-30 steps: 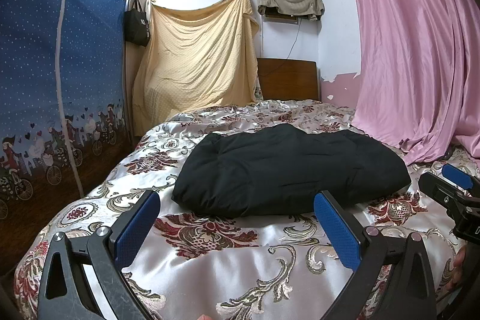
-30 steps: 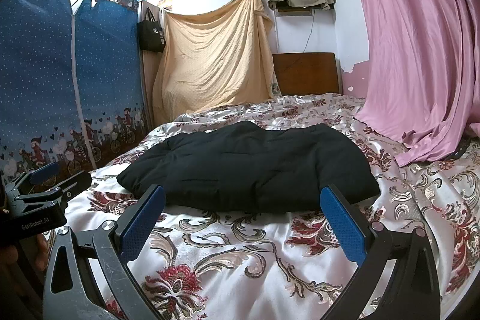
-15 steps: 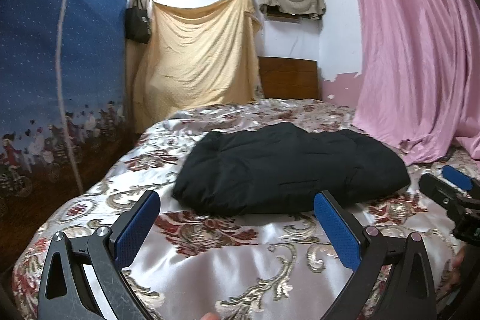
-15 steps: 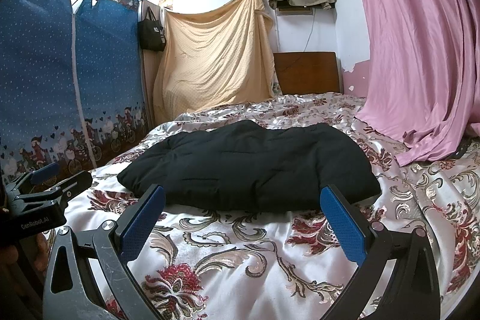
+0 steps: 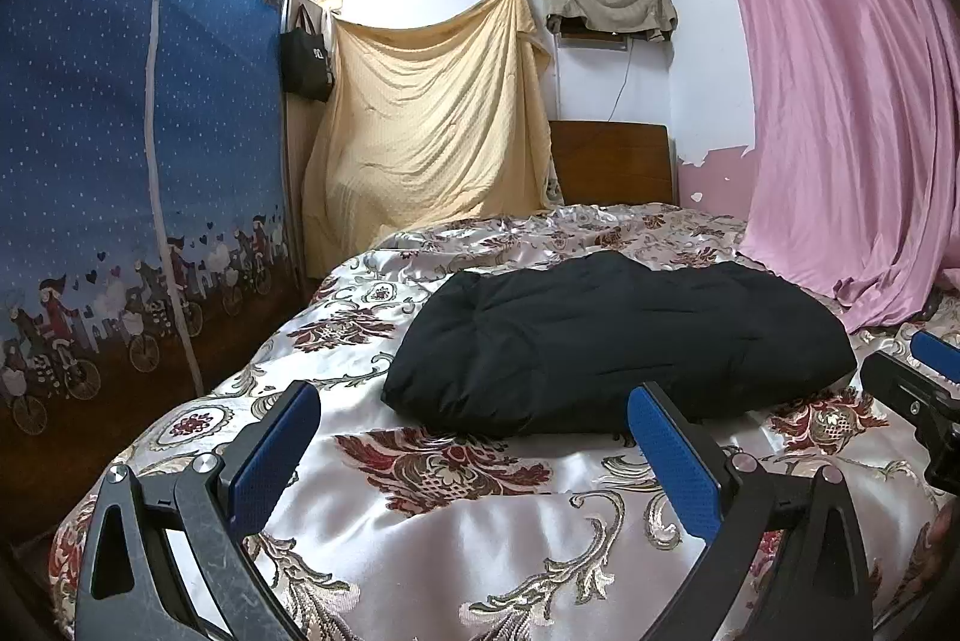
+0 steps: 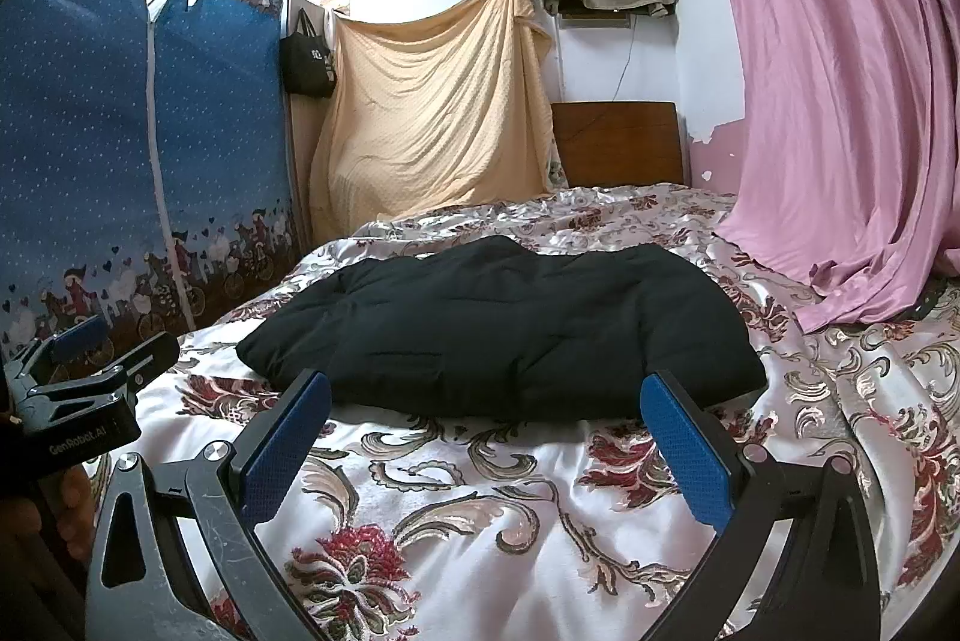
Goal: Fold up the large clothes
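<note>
A black padded garment (image 5: 612,341) lies folded in a thick bundle on the floral satin bedspread (image 5: 456,539); it also shows in the right wrist view (image 6: 510,335). My left gripper (image 5: 474,455) is open and empty, held above the bedspread short of the bundle's near edge. My right gripper (image 6: 486,446) is open and empty, also just short of the bundle. The right gripper shows at the right edge of the left wrist view (image 5: 924,389). The left gripper shows at the left edge of the right wrist view (image 6: 90,371).
A blue fabric wardrobe (image 5: 120,173) stands left of the bed. A yellow sheet (image 5: 432,119) hangs at the back by a wooden headboard (image 5: 609,161). A pink curtain (image 5: 852,89) drapes onto the bed's right side.
The left wrist view has shifted slightly; the bundle now sits a little further right in it. The right gripper and the garment have not moved. Both grippers stay open.
</note>
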`<action>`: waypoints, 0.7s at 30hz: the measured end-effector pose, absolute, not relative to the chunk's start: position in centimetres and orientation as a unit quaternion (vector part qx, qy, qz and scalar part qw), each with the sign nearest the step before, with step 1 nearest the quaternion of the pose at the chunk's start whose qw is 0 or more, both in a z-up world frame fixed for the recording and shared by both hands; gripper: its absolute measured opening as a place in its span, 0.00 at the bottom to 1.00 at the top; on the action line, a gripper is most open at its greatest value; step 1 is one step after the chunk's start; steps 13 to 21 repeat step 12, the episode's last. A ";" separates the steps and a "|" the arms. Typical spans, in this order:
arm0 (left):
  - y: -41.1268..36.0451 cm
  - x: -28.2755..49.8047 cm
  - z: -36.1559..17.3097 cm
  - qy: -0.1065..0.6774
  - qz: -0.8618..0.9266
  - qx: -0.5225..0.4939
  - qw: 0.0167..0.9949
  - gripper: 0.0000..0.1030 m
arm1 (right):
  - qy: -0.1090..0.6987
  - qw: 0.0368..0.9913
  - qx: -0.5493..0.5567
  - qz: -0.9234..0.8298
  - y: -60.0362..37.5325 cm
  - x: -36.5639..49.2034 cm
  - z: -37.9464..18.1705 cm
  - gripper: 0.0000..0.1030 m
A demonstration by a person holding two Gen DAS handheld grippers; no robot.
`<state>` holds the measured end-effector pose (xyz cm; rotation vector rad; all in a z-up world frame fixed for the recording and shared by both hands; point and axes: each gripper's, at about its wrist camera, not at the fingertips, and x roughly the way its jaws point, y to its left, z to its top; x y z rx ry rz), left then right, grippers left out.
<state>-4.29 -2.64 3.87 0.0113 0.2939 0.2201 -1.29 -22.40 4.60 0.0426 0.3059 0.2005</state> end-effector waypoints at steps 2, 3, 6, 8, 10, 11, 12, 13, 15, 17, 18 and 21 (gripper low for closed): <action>-2.7 -4.3 3.9 0.146 0.111 0.006 0.983 1.00 | 0.153 0.983 0.021 0.100 -22.4 -1.2 4.6 0.99; -2.7 -4.3 3.8 0.146 0.112 0.005 0.983 1.00 | 0.153 0.983 0.022 0.100 -22.4 -1.2 4.6 0.99; -2.6 -4.3 3.8 0.146 0.112 0.003 0.983 1.00 | 0.153 0.983 0.021 0.101 -22.4 -1.2 4.6 0.99; -2.5 -4.3 3.7 0.147 0.113 0.002 0.983 1.00 | 0.153 0.983 0.021 0.101 -22.4 -1.1 4.7 0.99; -2.5 -4.3 3.7 0.148 0.113 0.002 0.983 1.00 | 0.154 0.983 0.021 0.101 -22.3 -1.1 4.7 0.99; -2.5 -4.3 3.7 0.149 0.112 0.001 0.983 1.00 | 0.155 0.983 0.021 0.101 -22.3 -1.1 4.6 0.99; -2.4 -4.2 3.7 0.151 0.111 0.000 0.982 1.00 | 0.156 0.982 0.021 0.102 -22.3 -1.1 4.6 0.99; -2.4 -4.2 3.7 0.151 0.111 0.000 0.982 1.00 | 0.156 0.982 0.021 0.102 -22.3 -1.1 4.6 0.99; -2.4 -4.2 3.7 0.151 0.111 0.000 0.982 1.00 | 0.156 0.982 0.021 0.102 -22.3 -1.1 4.6 0.99; -2.4 -4.2 3.7 0.151 0.111 0.000 0.982 1.00 | 0.156 0.982 0.021 0.102 -22.3 -1.1 4.6 0.99; -2.4 -4.2 3.7 0.151 0.111 0.000 0.982 1.00 | 0.156 0.982 0.021 0.102 -22.3 -1.1 4.6 0.99; -2.4 -4.2 3.7 0.151 0.111 0.000 0.982 1.00 | 0.156 0.982 0.021 0.102 -22.3 -1.1 4.6 0.99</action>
